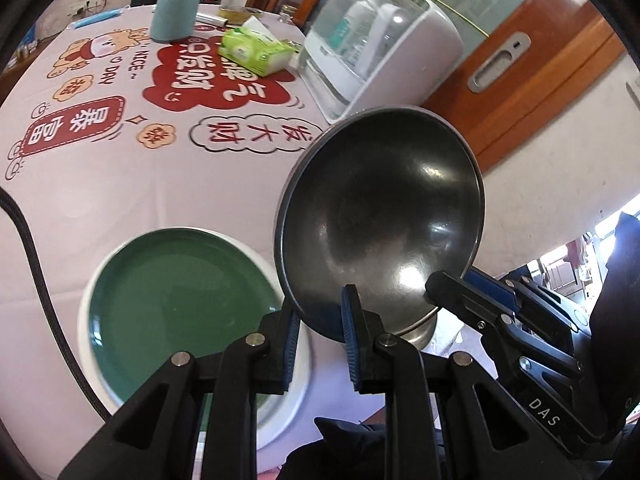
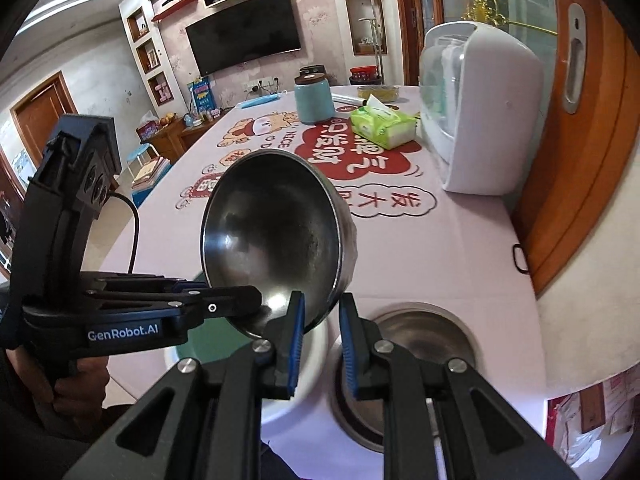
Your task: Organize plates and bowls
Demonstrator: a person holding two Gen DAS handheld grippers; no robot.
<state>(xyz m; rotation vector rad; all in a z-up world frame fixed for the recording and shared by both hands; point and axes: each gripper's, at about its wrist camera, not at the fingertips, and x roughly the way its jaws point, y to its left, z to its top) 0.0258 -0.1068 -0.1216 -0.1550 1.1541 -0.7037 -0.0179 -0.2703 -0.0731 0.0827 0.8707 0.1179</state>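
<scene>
1. Bowl (image 1: 380, 224) of steel, lifted off the table and tilted, inside facing the cameras; held at its near rim from two sides.
2. Left gripper (image 1: 320, 320): jaws narrow, clamped on the bowl's near-left rim.
3. Right gripper (image 2: 322, 320): jaws narrow, clamped on the same bowl's (image 2: 272, 236) near-right rim, one blue pad inside, one outside.
4. Green plate (image 1: 180, 304) with white rim flat on the tablecloth (image 1: 120, 184), near left, below and left of the lifted bowl.
5. Second steel bowl (image 2: 420, 344) upright on the table, near right, just beside the plate, partly hidden behind the right fingers.
6. Far side of table: blue jar (image 2: 314, 98) with dark lid, green tissue pack (image 2: 380, 124), white appliance (image 2: 480, 112) with clear front on the right.
7. Hand (image 2: 76, 384) on the left gripper's handle visible at near left.
</scene>
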